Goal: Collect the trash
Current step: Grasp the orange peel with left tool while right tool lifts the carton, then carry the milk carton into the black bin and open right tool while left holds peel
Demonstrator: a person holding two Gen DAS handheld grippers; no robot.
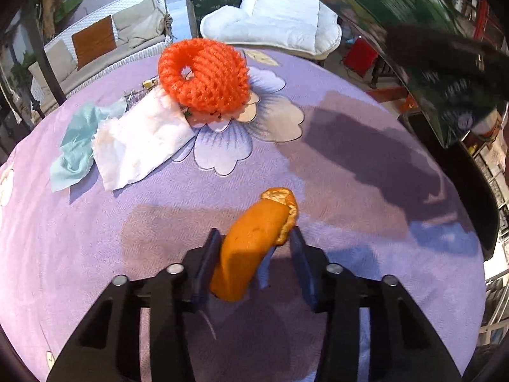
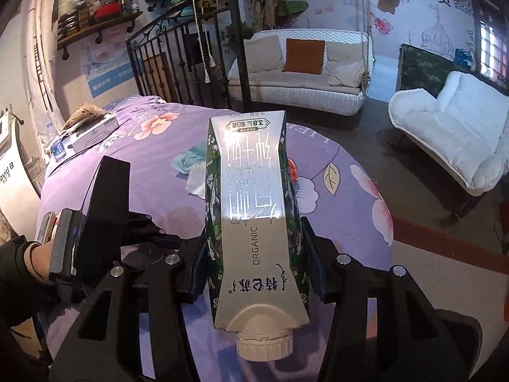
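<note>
My left gripper point(image 1: 254, 232) is low over the purple flowered tablecloth point(image 1: 95, 238), shut on a curled orange peel point(image 1: 254, 238) that stands tilted between its pads. Farther back lie an orange foam net point(image 1: 203, 73), a crumpled white tissue point(image 1: 143, 140) and a teal paper scrap point(image 1: 76, 146). My right gripper point(image 2: 254, 232) is shut on a green and silver milk carton point(image 2: 254, 207), cap end toward the camera, held above the table. In the left wrist view the same carton point(image 1: 413, 31) shows blurred at the upper right.
A hand in a black sleeve point(image 2: 19, 270) holds the left tool at the left of the right wrist view. A tissue box point(image 2: 95, 127) and a water bottle point(image 2: 57, 149) sit at the table's far left. A white armchair point(image 2: 451, 137) and a swing bench point(image 2: 305, 76) stand beyond.
</note>
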